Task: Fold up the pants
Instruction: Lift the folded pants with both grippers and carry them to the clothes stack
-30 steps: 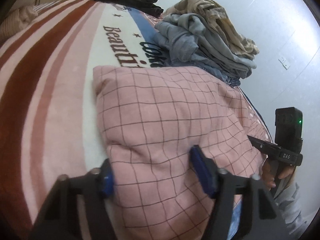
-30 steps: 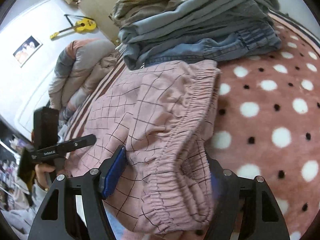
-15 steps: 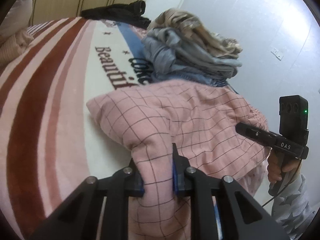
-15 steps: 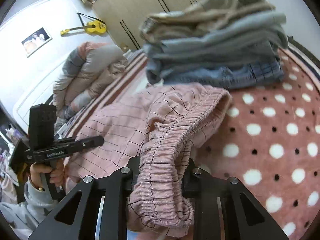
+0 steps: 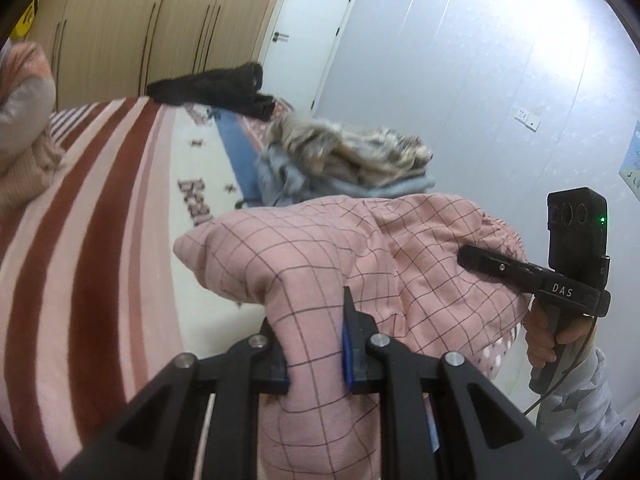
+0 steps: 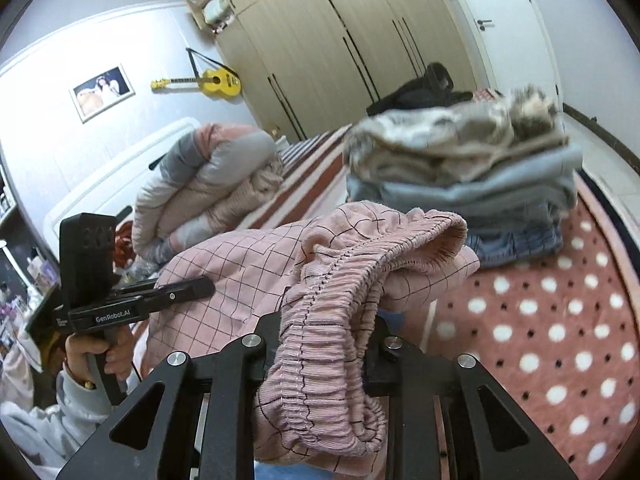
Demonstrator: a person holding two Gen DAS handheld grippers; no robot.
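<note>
— Gripping, item one: left gripper [image 5: 316, 344], jaws closed on a bunched fold of the pink checked pants [image 5: 360, 248]. Cloth fills the gap between the blue-padded fingers [image 5: 347, 354] and spills below them.

— And the other one?

— Item two: right gripper [image 6: 320, 344], clamped on the elastic waistband [image 6: 340, 280] of the same pants; the gathered band hangs down over its frame. Each gripper shows in the other's view, a hand on its handle: the right one [image 5: 520, 276] beside the pants, the left one [image 6: 140, 300] likewise.

— Where do the pants sit?

— Raised above the bed, slung between the two grippers, just in front of the stack of folded clothes [image 6: 460, 176]. I take that stack as my marker.

— Go on from the stack, then.

— On the stack's top, a beige furry piece [image 5: 352, 152]; under it grey-blue layers, denim at the bottom. Beneath the stack on one side, a pink blanket with white and black dots [image 6: 560, 320]; on its other side, a striped red-and-cream blanket [image 5: 100, 240] with dark lettering. Beyond the stack, a black garment [image 5: 212, 88] at the bed's far edge. Behind that, a wooden wardrobe [image 6: 320, 40] and a white door [image 5: 308, 32]. Well away from the stack, a rolled quilt [image 6: 208, 184]; above that, on the wall, a yellow guitar [image 6: 208, 82] and a framed picture [image 6: 103, 92].
</note>
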